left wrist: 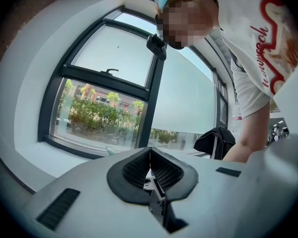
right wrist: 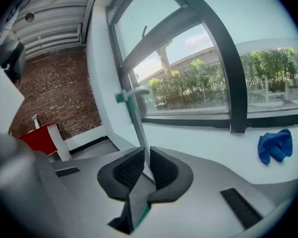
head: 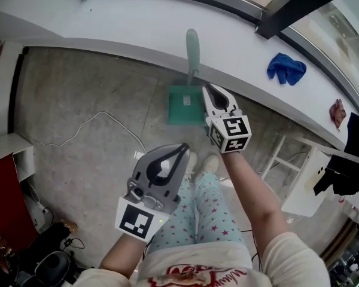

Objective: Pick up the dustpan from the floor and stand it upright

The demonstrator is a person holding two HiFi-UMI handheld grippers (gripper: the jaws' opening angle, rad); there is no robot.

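Floor: grey concrete [head: 78, 100] under you, running up to a white window ledge [head: 137, 23] beneath a big dark-framed window [left wrist: 104, 98].
Dustpan: green, and there it is [head: 184, 103], right at the foot of the ledge, just ahead of your feet.
Dustpan handle: pointing up [head: 192, 52]; in your right gripper view it rises nearly upright in front of the window [right wrist: 134, 113].
Right hand-held gripper: reached out to the pan's right edge [head: 208, 88], and its jaws are clamped on that thin wall, the pads pressed on it from both sides [right wrist: 145, 155].
Pan and floor: whether the pan's bottom touches the floor, you cannot tell from any view.
Left hand-held gripper: held back nearer your body, above your knees [head: 183, 148], well apart from the dustpan.
Left jaws: pressed together with nothing between them [left wrist: 150, 152], aimed towards the window.
Blue cloth: crumpled on the ledge off to your right [head: 285, 68], well clear of the pan; it also shows in your right gripper view [right wrist: 275, 146].
Cable: white, looping over the floor to your left [head: 90, 127].
Red cabinet: at the far left edge [head: 3, 190].
White frame stand: on the floor to your right [head: 287, 160].
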